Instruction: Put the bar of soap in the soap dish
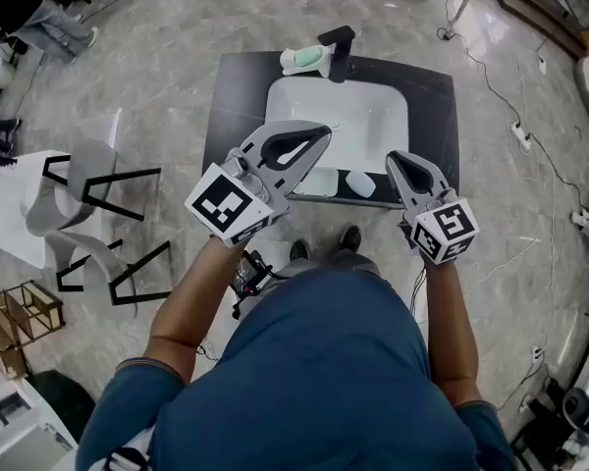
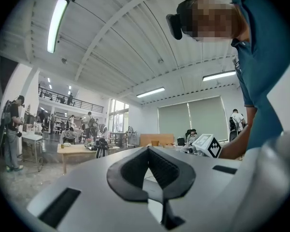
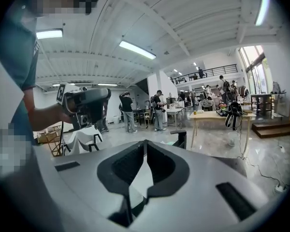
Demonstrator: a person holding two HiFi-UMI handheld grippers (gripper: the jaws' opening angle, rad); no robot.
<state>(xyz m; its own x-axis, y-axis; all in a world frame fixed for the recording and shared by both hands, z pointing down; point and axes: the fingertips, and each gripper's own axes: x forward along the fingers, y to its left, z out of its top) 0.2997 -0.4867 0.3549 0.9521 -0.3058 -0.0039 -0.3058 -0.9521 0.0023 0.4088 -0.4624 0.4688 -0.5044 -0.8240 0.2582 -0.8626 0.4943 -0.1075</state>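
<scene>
Above the front rim of the sink (image 1: 339, 116) I hold left gripper (image 1: 324, 131) and right gripper (image 1: 393, 156) clenched empty, the oval soap (image 1: 359, 183) lying lengthwise along that rim, a pale dish (image 1: 321, 183) beside it half hidden under my left gripper.

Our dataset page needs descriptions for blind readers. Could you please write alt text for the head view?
Seen from above, a person in a blue shirt holds the left gripper and the right gripper, both shut, over a dark counter with a white sink. A white bar of soap lies on the counter's near edge, between them.
</scene>
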